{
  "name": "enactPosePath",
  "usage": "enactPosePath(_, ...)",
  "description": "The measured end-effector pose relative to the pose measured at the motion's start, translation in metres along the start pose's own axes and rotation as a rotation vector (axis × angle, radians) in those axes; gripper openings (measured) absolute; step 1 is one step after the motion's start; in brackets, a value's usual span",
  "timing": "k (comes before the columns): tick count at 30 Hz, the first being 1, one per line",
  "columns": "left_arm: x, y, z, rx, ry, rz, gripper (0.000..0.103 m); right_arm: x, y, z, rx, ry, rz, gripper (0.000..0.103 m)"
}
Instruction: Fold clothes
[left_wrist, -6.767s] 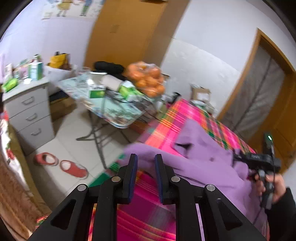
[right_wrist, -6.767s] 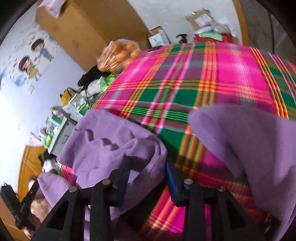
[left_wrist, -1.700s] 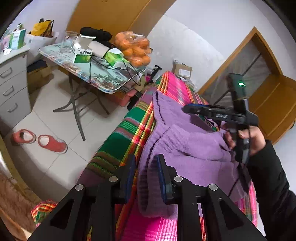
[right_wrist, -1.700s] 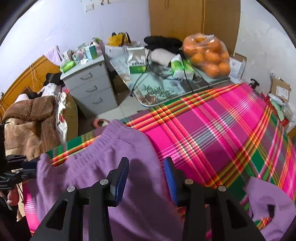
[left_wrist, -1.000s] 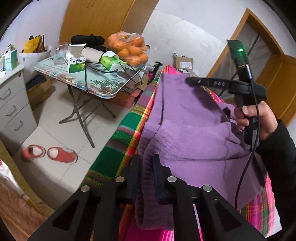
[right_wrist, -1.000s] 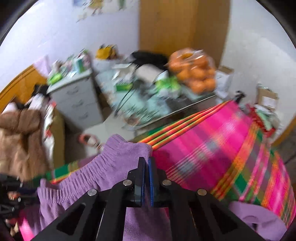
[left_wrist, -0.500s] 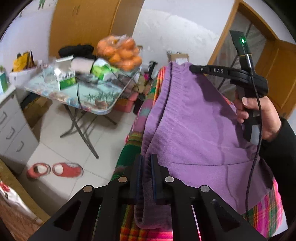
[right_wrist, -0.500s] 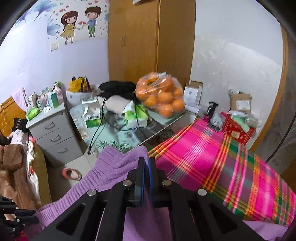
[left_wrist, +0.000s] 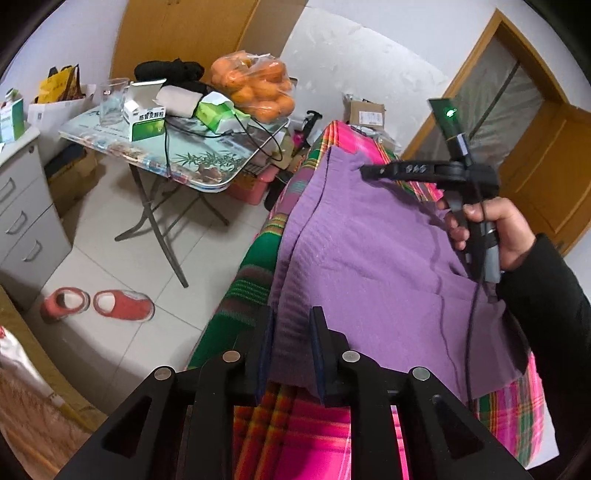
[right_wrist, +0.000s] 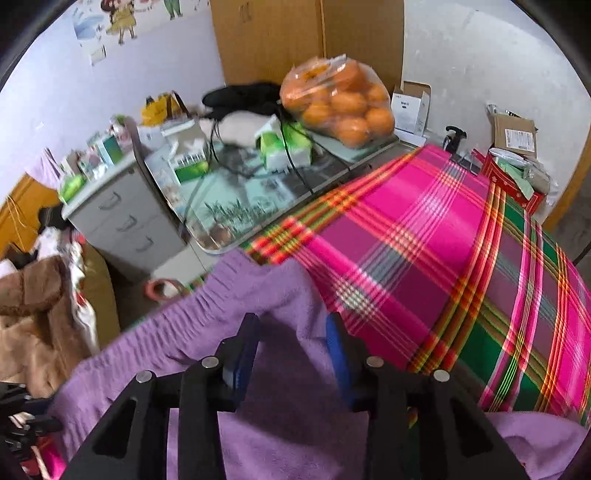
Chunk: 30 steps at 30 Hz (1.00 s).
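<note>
Left gripper (left_wrist: 291, 350): fingers parted by a modest gap, ribbed hem of the purple garment (left_wrist: 369, 258) lying between them; contact with the pads cannot be confirmed. Right gripper (right_wrist: 291, 354): fingers spread wide, nothing clamped, purple cloth lying under and between them. In the left wrist view its tip sits at the far corner of the garment, the handle held by a hand (left_wrist: 491, 229) in a dark sleeve (left_wrist: 546, 314).

Garment lies spread along the left edge of the bed, on the pink and green plaid blanket (right_wrist: 443, 240).

Left of the bed: folding table (left_wrist: 192, 158) carrying a bag of oranges (left_wrist: 255, 86) and boxes. Red slippers (left_wrist: 99, 302) on the tiled floor. Grey drawer unit (right_wrist: 125, 221) further left.
</note>
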<state>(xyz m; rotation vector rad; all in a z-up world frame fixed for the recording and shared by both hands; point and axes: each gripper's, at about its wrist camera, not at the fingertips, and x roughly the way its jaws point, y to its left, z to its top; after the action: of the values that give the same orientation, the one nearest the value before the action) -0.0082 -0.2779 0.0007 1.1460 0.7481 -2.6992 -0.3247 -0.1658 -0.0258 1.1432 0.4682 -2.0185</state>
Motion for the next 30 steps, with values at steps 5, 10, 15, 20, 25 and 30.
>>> enactPosePath(5, 0.001, -0.007, -0.002, 0.03, -0.018, 0.06, 0.01, 0.001, 0.014, 0.0, -0.076, 0.002, -0.102, 0.005)
enactPosePath(10, -0.003, 0.002, 0.005, 0.015, -0.038, 0.076, 0.006, -0.006, 0.012, 0.006, -0.067, -0.046, -0.115, 0.004)
enactPosePath(15, -0.014, 0.023, 0.027, -0.003, -0.09, 0.182, 0.0, -0.009, 0.013, 0.017, -0.046, -0.081, -0.117, 0.004)
enactPosePath(20, -0.025, 0.037, 0.034, -0.048, -0.089, 0.06, 0.0, -0.012, 0.013, 0.029, -0.024, -0.117, -0.12, 0.004)
enactPosePath(25, -0.023, 0.035, 0.016, -0.11, -0.054, -0.05, 0.019, 0.003, 0.005, 0.027, 0.002, -0.073, -0.131, 0.006)
enactPosePath(30, -0.029, 0.034, -0.009, -0.205, -0.053, -0.101, 0.025, 0.005, -0.007, 0.018, 0.048, -0.066, -0.067, 0.022)
